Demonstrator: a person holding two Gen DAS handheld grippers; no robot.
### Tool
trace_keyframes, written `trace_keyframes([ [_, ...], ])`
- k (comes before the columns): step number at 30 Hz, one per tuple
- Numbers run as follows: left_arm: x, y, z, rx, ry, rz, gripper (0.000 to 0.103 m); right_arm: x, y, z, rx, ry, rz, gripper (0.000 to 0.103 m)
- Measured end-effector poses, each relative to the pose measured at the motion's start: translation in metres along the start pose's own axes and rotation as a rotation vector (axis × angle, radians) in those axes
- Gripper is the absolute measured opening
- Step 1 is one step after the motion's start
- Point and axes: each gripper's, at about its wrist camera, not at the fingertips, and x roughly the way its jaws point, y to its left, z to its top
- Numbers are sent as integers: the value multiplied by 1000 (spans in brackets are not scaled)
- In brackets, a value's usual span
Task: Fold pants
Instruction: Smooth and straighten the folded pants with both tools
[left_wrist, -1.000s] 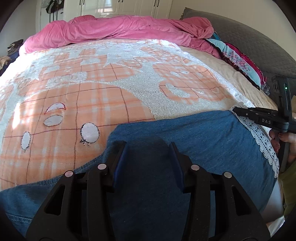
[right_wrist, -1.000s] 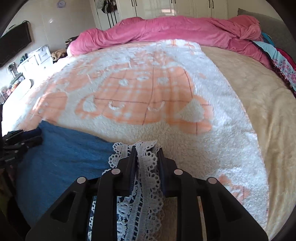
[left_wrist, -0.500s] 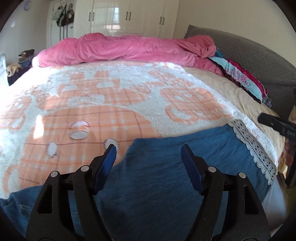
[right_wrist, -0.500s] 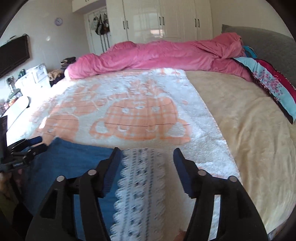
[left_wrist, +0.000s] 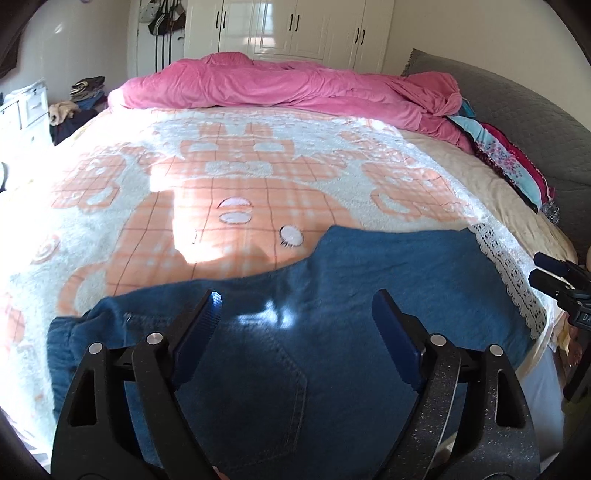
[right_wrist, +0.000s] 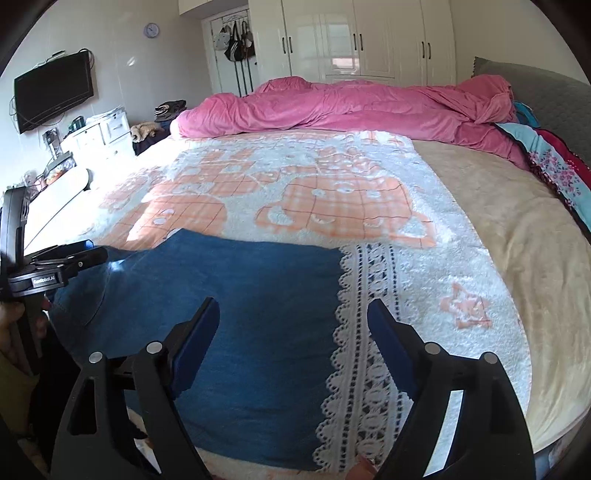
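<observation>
Blue denim pants with a white lace hem lie flat along the near edge of the bed. My left gripper is open and empty, raised above the waist end with the back pocket. My right gripper is open and empty above the hem end, where the pants meet the lace hem. The right gripper shows at the right edge of the left wrist view. The left gripper shows at the left of the right wrist view.
The bed carries a white and orange plush blanket on a beige sheet. A pink duvet is piled along the far side, patterned pillows against the grey headboard at right. White drawers and a TV stand left.
Both grippers opened and let go of the pants, the right one releasing the lace hem. Both pulled back and up, and the pants now lie flat on the bed.
</observation>
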Motion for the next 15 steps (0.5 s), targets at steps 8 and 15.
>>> trace_keyframes([
  [8,15,15,-18,-25,140,89,89,4,10,-17,-20,53,10,86],
  [15,28,33,-27,-93,198,133,89,29,3,-46,-55,195,-77,86],
])
